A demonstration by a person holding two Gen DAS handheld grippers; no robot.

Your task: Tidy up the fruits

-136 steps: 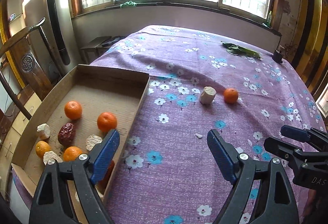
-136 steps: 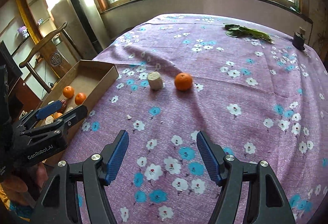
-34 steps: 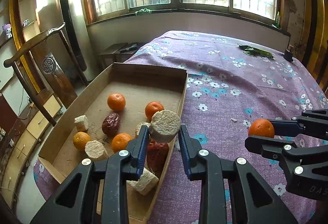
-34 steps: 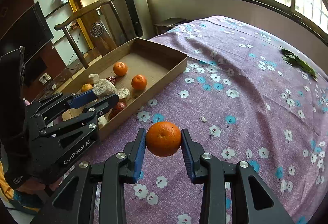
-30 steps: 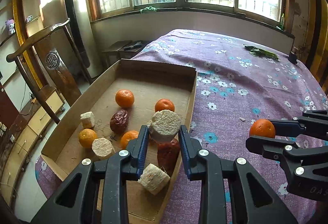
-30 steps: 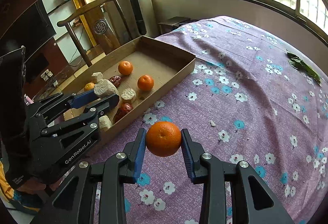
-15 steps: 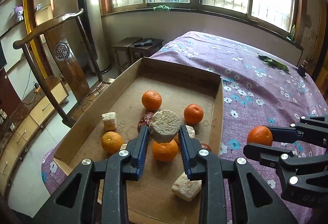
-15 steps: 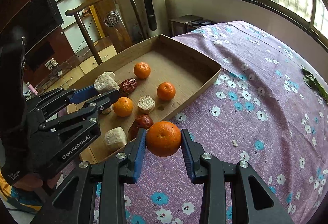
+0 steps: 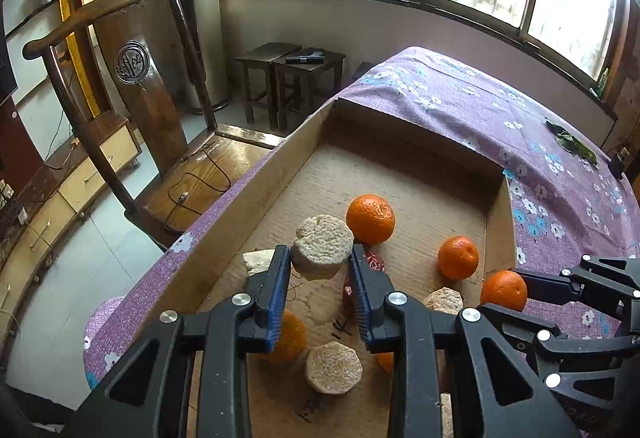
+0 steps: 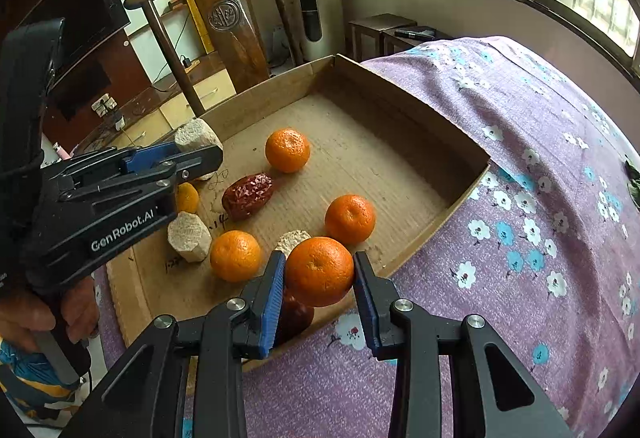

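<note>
Oranges (image 10: 287, 150) and dates (image 10: 248, 196) crowd the box (image 10: 412, 105); left gripper (image 9: 320, 292) clamps a pale chunk (image 9: 322, 252), right gripper (image 10: 318, 296) an orange (image 10: 319, 270).

Two close, downward-tilted wrist views, both over the cardboard box (image 9: 404, 129).

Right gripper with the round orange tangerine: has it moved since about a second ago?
Yes. The right gripper, shut on the round orange tangerine, has moved from over the purple flowered tablecloth to the near rim of the shallow brown cardboard box.
</note>
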